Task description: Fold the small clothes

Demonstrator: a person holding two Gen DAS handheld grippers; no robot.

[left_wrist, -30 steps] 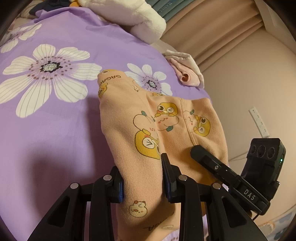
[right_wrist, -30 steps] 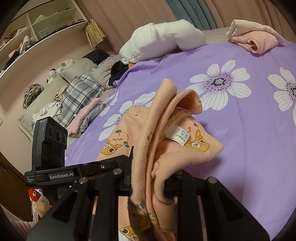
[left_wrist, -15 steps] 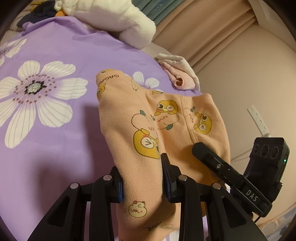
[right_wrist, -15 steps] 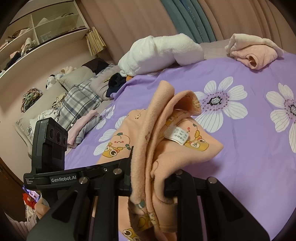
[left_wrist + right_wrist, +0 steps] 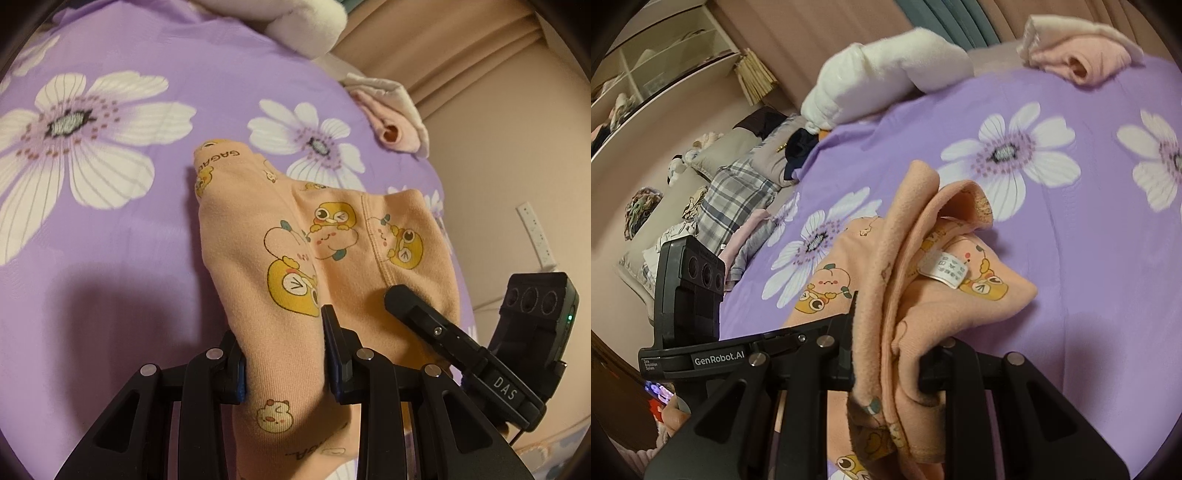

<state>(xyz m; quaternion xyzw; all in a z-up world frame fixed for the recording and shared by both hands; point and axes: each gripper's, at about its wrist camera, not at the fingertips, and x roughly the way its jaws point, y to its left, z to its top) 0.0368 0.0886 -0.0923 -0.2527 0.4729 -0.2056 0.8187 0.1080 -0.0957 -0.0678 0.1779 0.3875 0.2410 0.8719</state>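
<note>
A small peach garment (image 5: 258, 236) printed with yellow cartoon chicks hangs stretched between both grippers above the purple flowered bedsheet (image 5: 110, 258). My left gripper (image 5: 284, 354) is shut on one bunched edge of it, cloth filling the gap between the blue pads. In the right wrist view the same peach garment (image 5: 912, 266) is gathered in folds, its white care label (image 5: 943, 271) showing, and my right gripper (image 5: 886, 365) is shut on that bunch. The far end of the cloth rests on the sheet. The other gripper's black finger (image 5: 436, 328) shows at the right of the left view.
A folded pink and cream garment (image 5: 1078, 55) lies at the bed's far edge. A white fluffy bundle (image 5: 886, 77) sits beside it. Plaid and grey clothes (image 5: 738, 195) pile at the left side. Shelves (image 5: 646, 74) line the wall; a wall socket (image 5: 535, 236) is at right.
Both grippers have moved forward and down over the bed with the garment still held. The sheet's flowers and the far clothes have shifted in view; the grips look unchanged.
</note>
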